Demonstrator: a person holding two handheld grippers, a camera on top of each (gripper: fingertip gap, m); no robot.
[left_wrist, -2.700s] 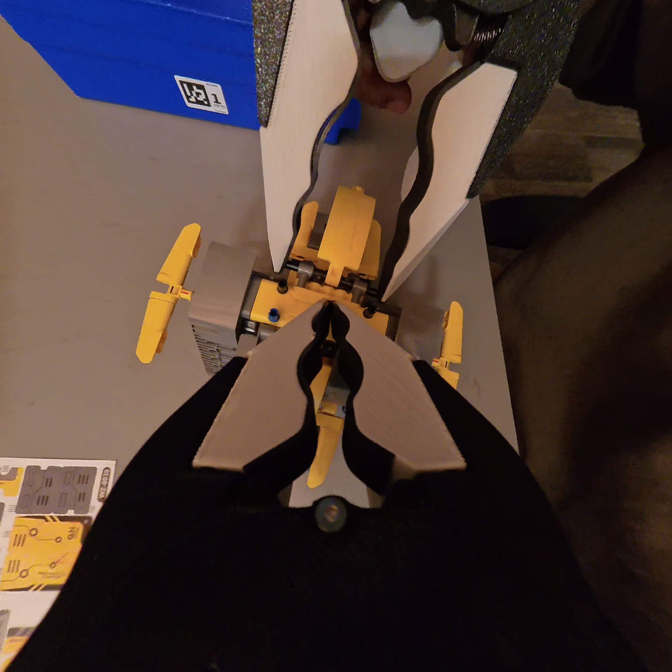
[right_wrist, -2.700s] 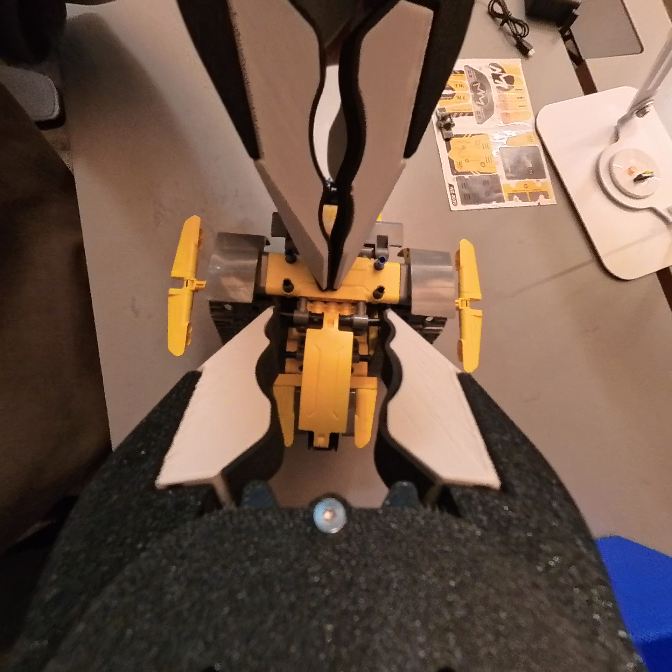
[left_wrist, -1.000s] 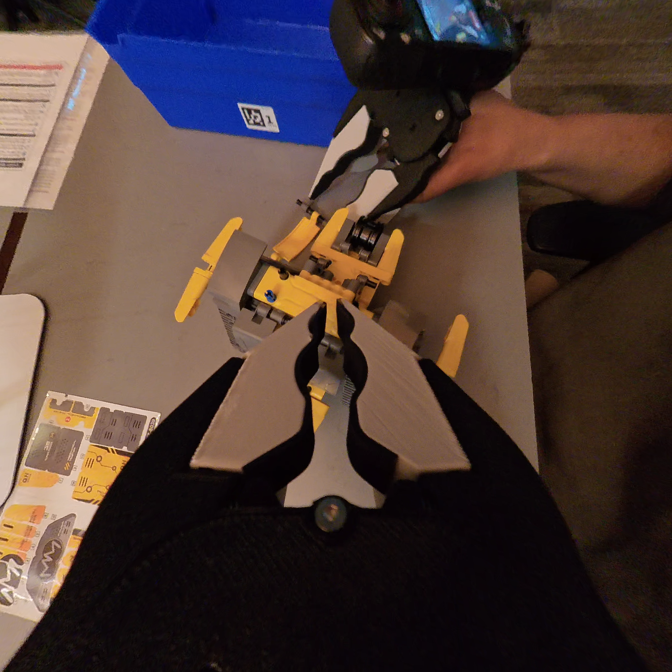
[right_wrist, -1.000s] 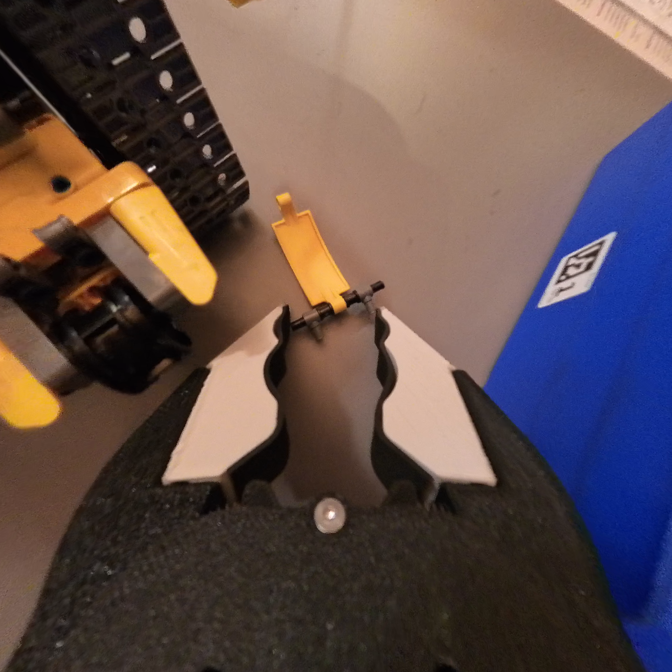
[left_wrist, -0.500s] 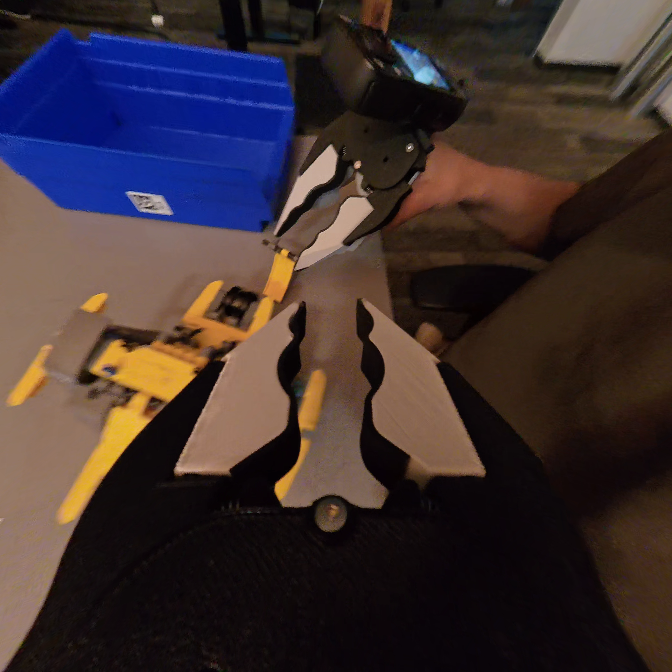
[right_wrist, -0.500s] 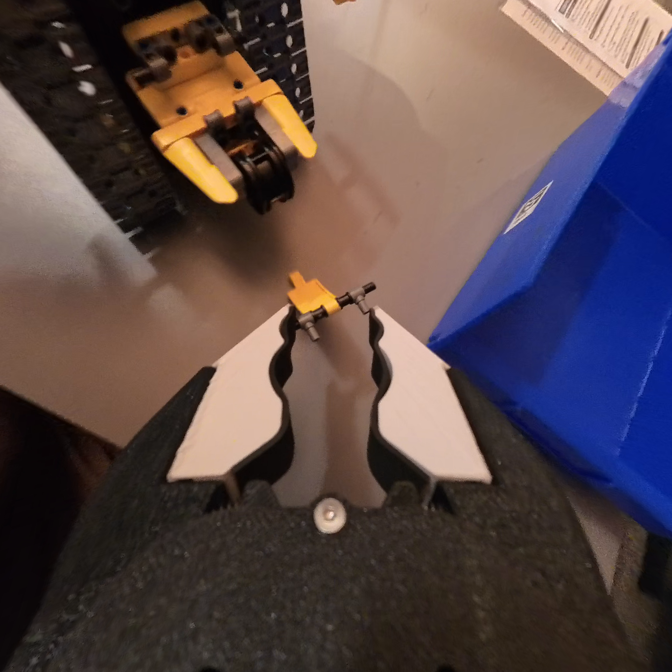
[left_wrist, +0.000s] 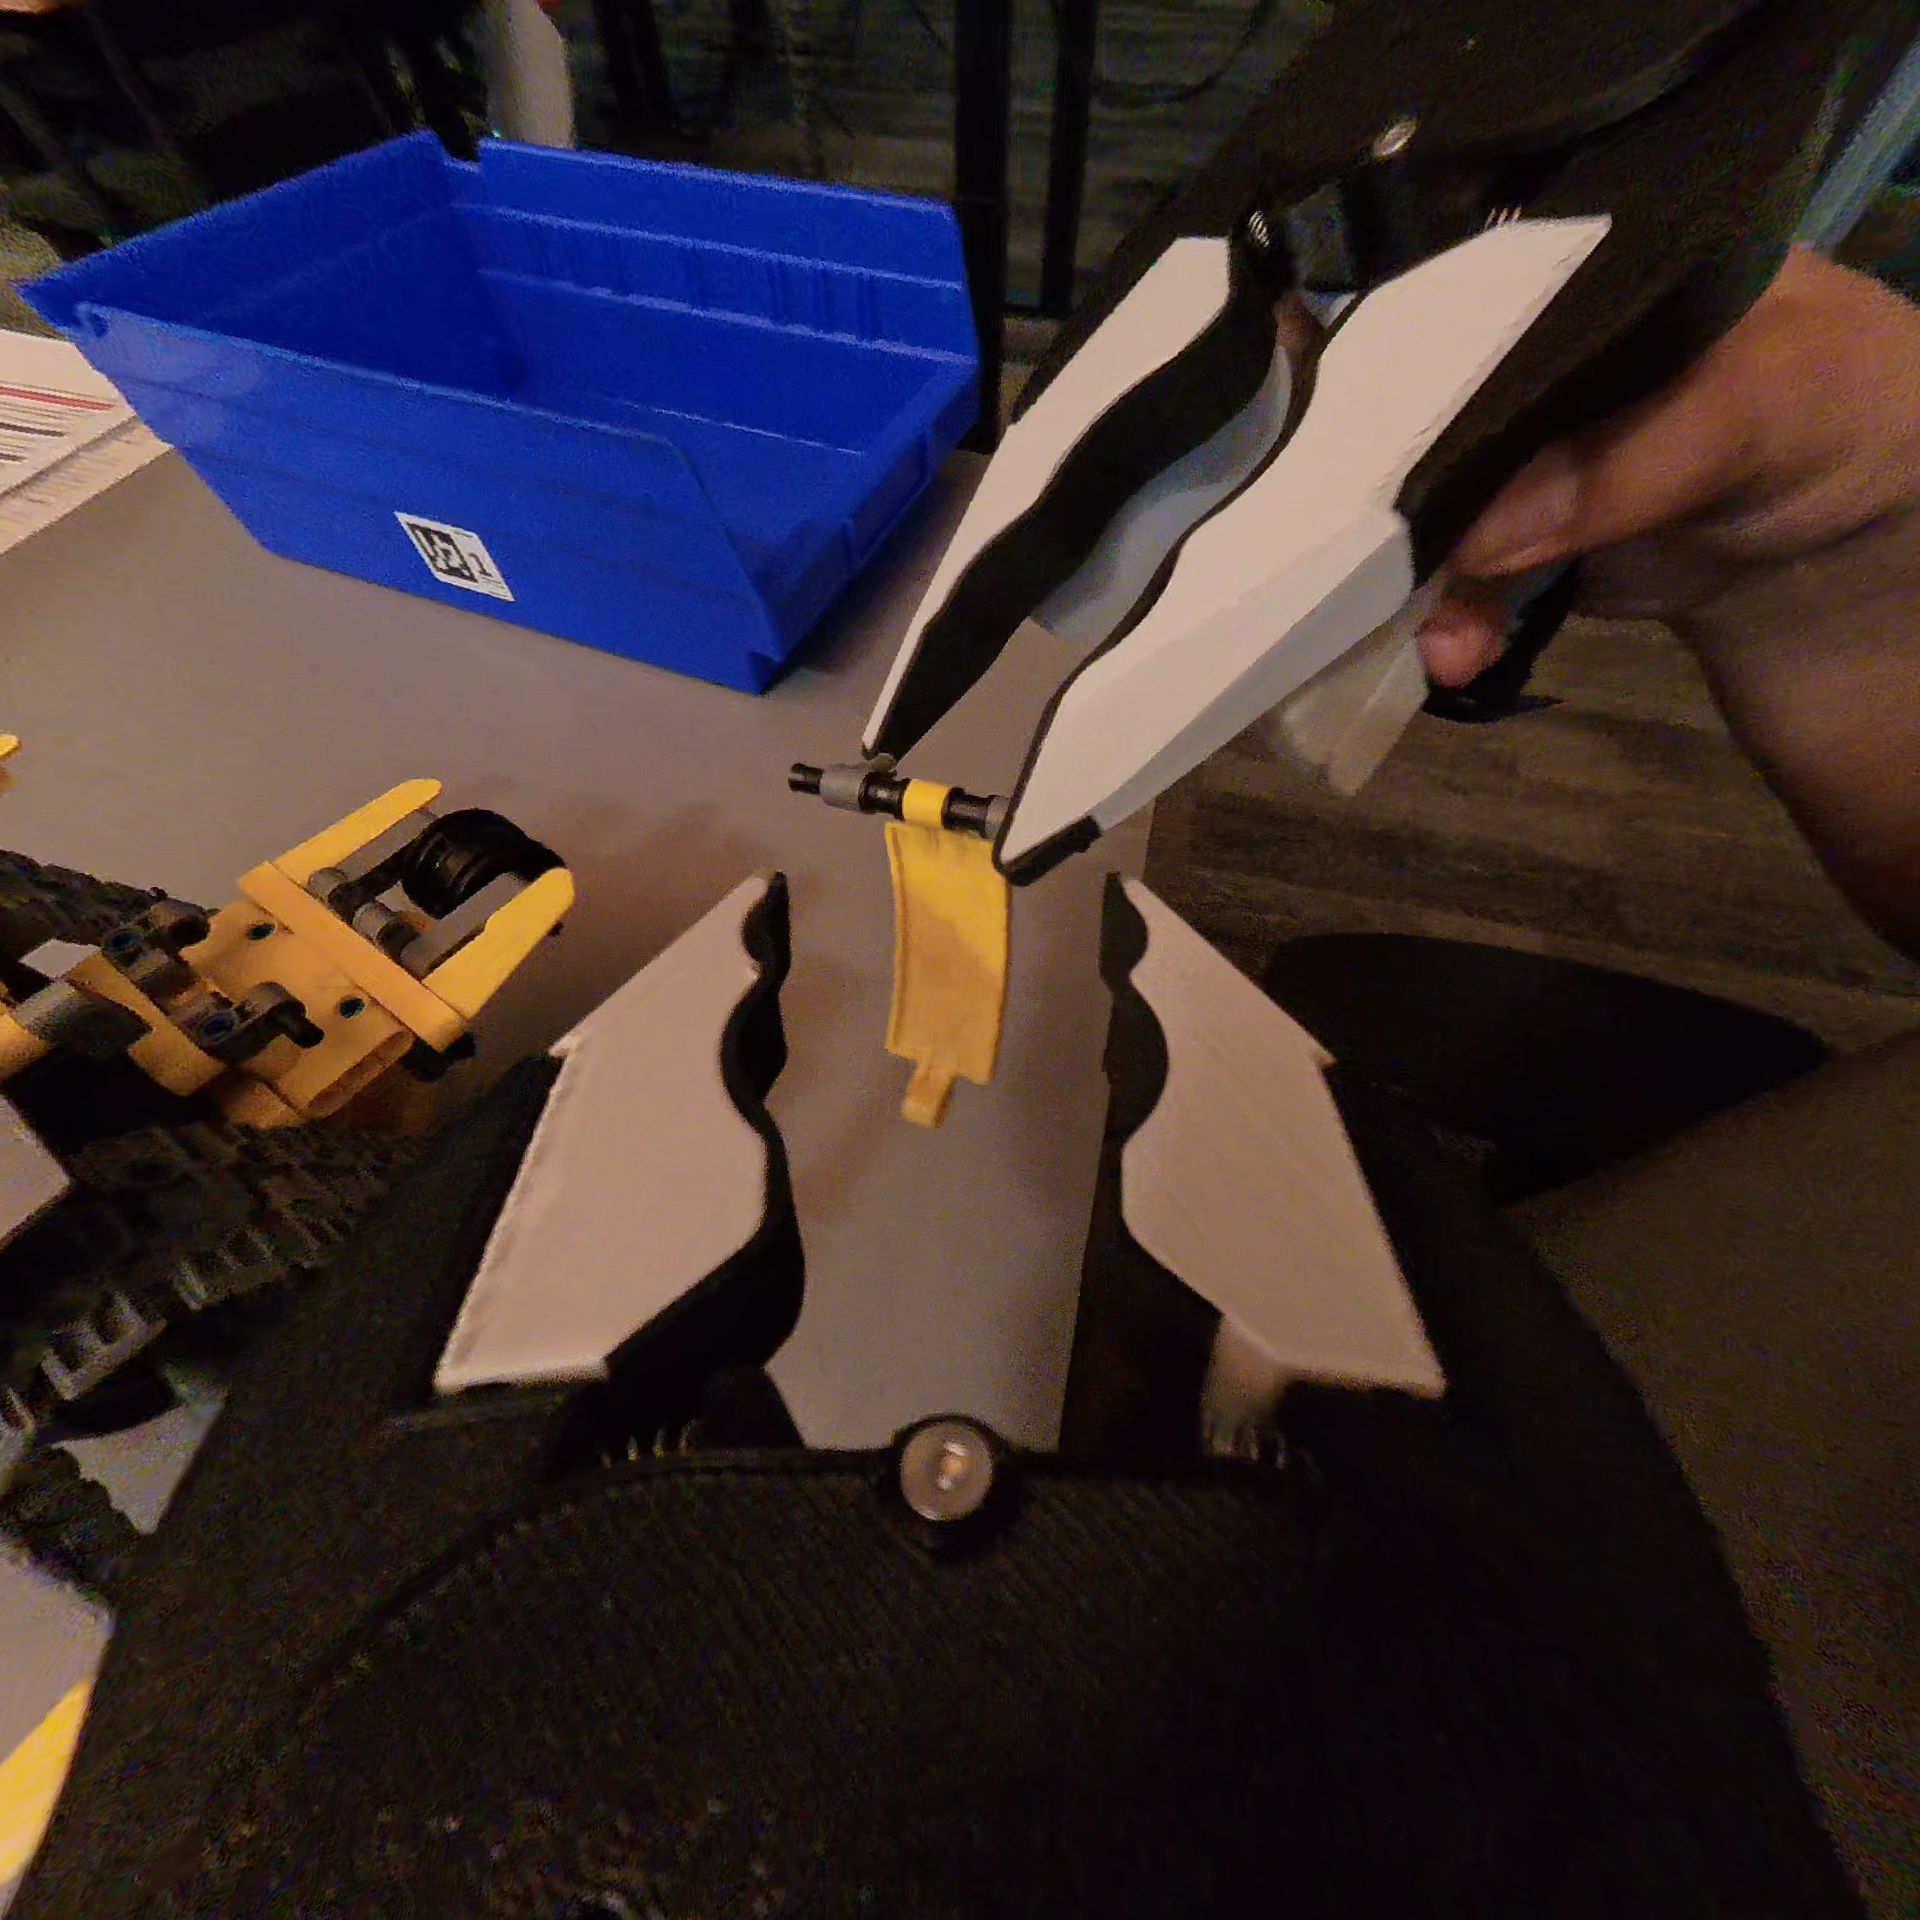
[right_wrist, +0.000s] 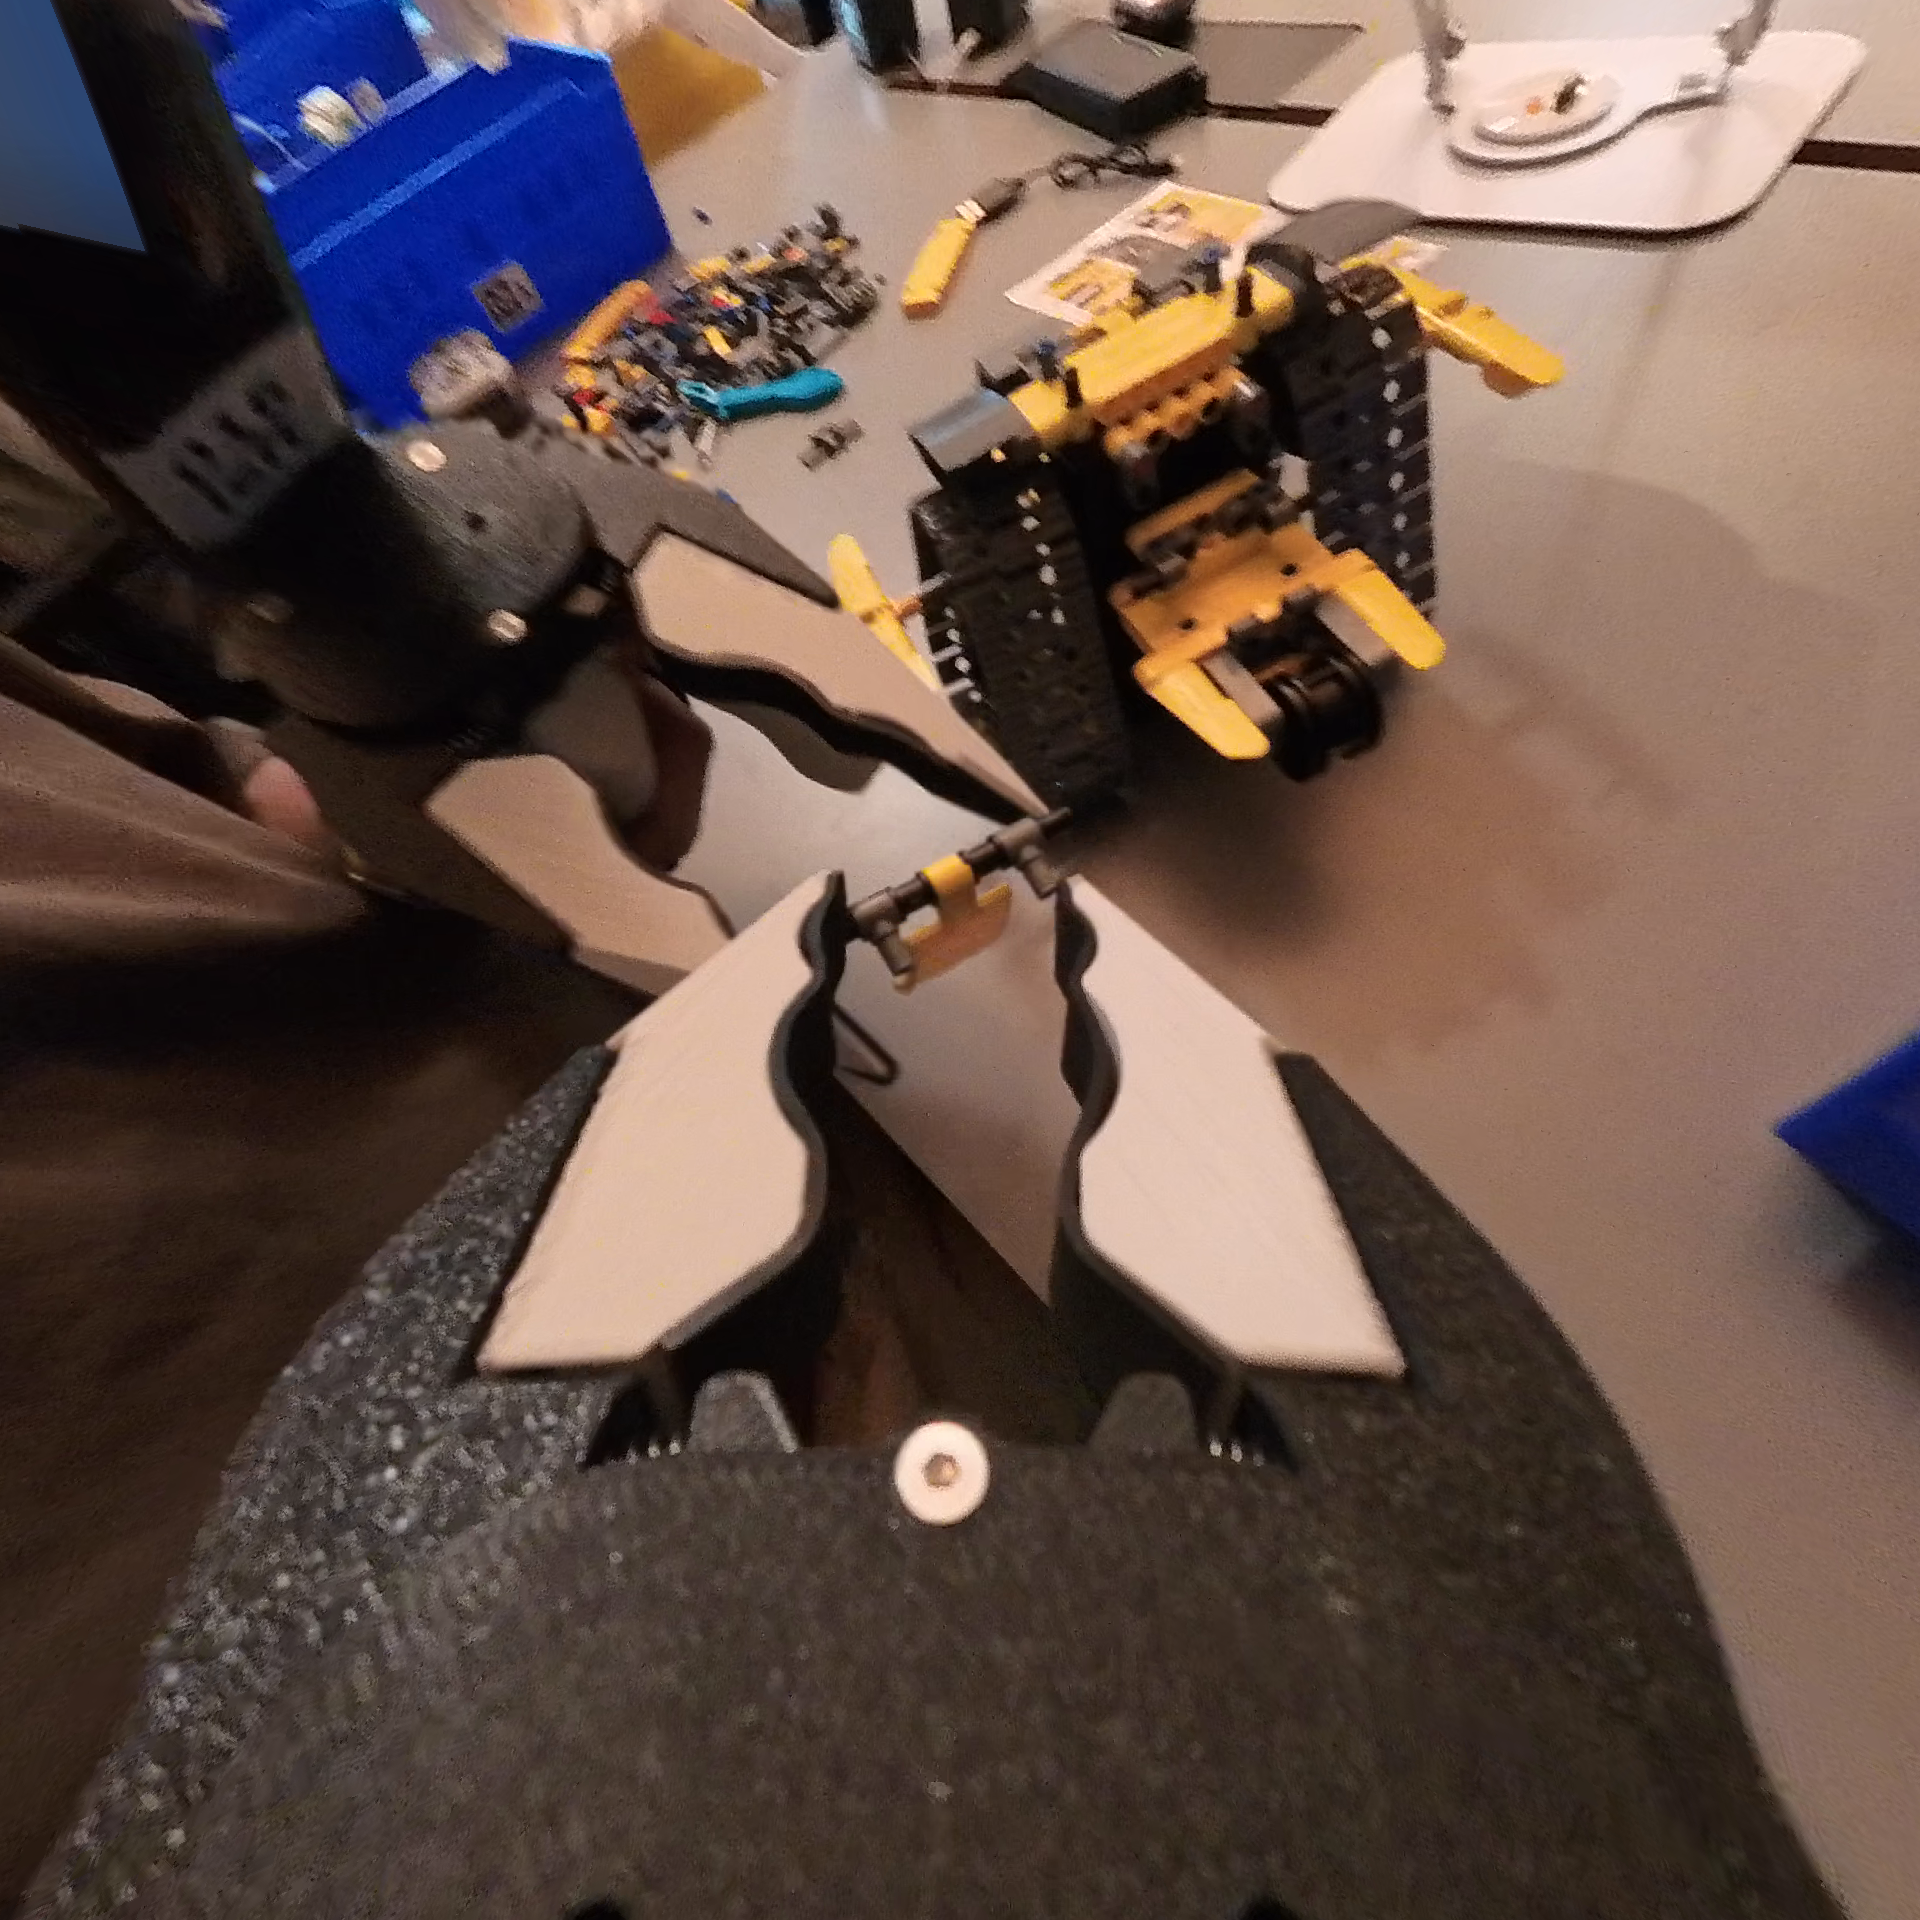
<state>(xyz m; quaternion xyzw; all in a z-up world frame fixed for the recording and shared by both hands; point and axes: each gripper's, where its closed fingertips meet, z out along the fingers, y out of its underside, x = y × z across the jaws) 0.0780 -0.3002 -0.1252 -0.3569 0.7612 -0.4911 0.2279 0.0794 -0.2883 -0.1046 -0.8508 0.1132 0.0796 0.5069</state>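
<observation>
Right gripper (left_wrist: 940, 805) pinching, between its fingertips, the dark axle of a small yellow flap piece (left_wrist: 948, 966), which hangs in the air above the grey table (left_wrist: 312, 675), close to the table's near edge. Left gripper (left_wrist: 940, 883) spread wide and empty, its two fingers either side of the hanging flap without touching it; in the right wrist view the same piece (right_wrist: 951, 914) lies across the right gripper's tips, with the left gripper (right_wrist: 883, 831) reaching in from the left, one of its tips just beside the axle's end. One tracked yellow-and-black brick vehicle (right_wrist: 1195, 540) stands on the table well apart from the held piece, bare tabletop between them. Two blue bins: one (left_wrist: 540, 395) behind the grippers in the left wrist view, seemingly empty, a square coded label on its front; a second (right_wrist: 447, 218) at the far left of the right wrist view. Beside that bin, one scatter of loose small parts (right_wrist: 717, 322), too blurred to count; one sticker sheet (right_wrist: 1132, 249) behind the vehicle; one white lamp base (right_wrist: 1558, 125) at the far edge
</observation>
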